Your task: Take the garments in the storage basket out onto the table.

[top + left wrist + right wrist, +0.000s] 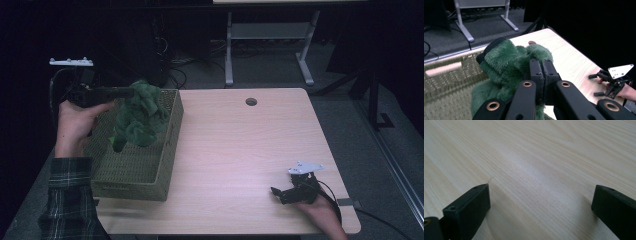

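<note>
The left claw (pixel 543 75) has its two black jaws pressed together on one green plush toy (pixel 139 114), pinching a fold of its fur. In the high view the left claw (pixel 131 92) reaches in level from the left, held by the left hand (pixel 77 120), and the toy hangs from it, drooping over the open top of a single woven basket (pixel 169 145). The toy's lower end dangles inside the basket's outline; whether it touches the basket floor cannot be told. In the left gripper view a dark cuff-like band shows at the toy's top edge, and the basket's pale woven wall lies behind and below it.

The basket sits on the left part of the light wood counter (pixel 240 150), its near corner close to the counter's front edge. One round hole (pixel 251 102) shows in the counter near its far edge.

The right claw (pixel 276 193) rests low at the counter's near right corner, well apart from the basket, with the right hand (pixel 320 212) behind it. Its two jaws stand wide apart with nothing between them; in the right gripper view bare wood grain (pixel 536 170) lies between them.

A plaid sleeve (pixel 70 200) covers the left forearm.
</note>
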Available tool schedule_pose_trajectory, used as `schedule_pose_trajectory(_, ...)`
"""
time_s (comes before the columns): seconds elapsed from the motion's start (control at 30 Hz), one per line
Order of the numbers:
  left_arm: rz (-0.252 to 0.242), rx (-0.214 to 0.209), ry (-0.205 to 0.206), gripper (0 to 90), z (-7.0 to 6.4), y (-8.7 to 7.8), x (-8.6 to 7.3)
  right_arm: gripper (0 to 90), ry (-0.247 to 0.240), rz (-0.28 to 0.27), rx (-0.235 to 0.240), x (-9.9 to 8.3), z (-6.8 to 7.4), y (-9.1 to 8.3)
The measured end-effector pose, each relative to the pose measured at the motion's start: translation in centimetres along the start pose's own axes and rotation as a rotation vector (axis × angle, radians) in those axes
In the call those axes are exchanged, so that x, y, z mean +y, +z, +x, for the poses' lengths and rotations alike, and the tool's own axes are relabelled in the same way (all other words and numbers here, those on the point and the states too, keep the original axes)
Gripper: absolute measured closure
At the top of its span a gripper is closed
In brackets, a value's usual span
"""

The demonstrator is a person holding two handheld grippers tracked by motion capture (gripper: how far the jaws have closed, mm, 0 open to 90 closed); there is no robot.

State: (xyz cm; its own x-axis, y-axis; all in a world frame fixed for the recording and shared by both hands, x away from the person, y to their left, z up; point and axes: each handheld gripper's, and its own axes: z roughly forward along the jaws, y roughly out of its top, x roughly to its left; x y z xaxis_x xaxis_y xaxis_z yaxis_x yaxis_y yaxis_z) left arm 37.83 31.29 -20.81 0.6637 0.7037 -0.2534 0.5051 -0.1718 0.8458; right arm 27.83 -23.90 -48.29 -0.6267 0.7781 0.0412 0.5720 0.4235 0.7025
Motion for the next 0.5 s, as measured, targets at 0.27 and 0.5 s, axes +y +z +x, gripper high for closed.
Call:
schedule_pose_trajectory(0.27, -0.015, -0.047, 0.033, 88.9, -1.9, 1.3, 1.4, 1.6, 0.0, 0.0, -0.001, 0.0, 0.0, 0.0)
schedule_pose_trajectory(0.5, -0.02, -0.103, 0.063, 88.8, -3.7, 3.5, 2.1, 1.6, -0.001, 0.0, -0.001, 0.0, 0.0, 0.0)
